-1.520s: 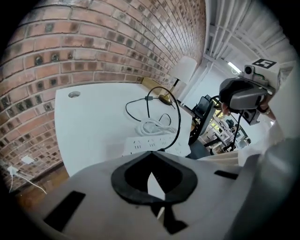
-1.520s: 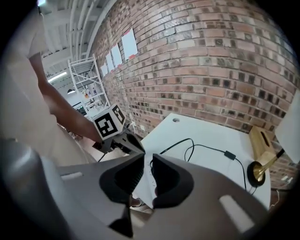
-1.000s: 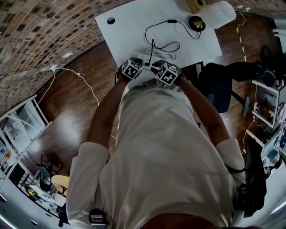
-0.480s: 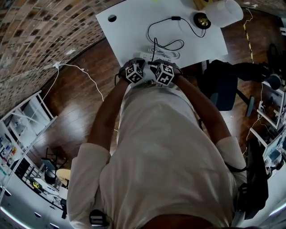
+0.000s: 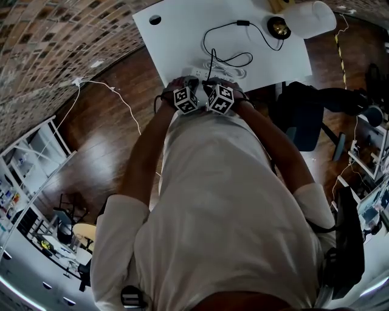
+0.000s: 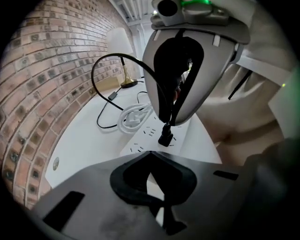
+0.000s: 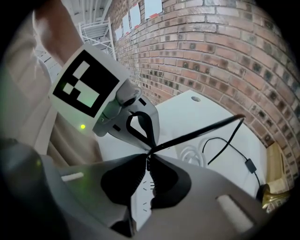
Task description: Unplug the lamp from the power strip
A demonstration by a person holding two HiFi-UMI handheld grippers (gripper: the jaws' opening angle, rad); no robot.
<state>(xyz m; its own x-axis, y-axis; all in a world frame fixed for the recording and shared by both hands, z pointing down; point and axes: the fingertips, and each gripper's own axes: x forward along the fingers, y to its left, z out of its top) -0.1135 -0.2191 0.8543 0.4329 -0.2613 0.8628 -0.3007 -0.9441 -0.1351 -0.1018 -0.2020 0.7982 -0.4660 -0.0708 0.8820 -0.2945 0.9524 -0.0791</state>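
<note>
A white power strip point(image 6: 143, 140) lies near the table's front edge point(image 5: 182, 67). The lamp's black plug point(image 6: 165, 137) stands in it. My right gripper point(image 6: 170, 123) comes down from above and is shut on the top of that plug; its jaws have just been closing. The black cable point(image 7: 201, 132) runs out from between its tips point(image 7: 149, 158) towards the brass lamp base point(image 5: 278, 27) and white shade point(image 5: 313, 17). My left gripper point(image 6: 149, 157) sits close beside it over the strip's near end, tips together, holding nothing.
The strip's coiled white cord point(image 6: 129, 117) lies beside the sockets. A cable hole point(image 5: 154, 19) is at the table's far left. A dark office chair point(image 5: 304, 115) stands right of the table. A thin white cord point(image 5: 109, 91) trails over the wooden floor at the left.
The two marker cubes have drawn closer together over the power strip. The left cube has rolled. The right gripper has sunk slightly towards the strip.
</note>
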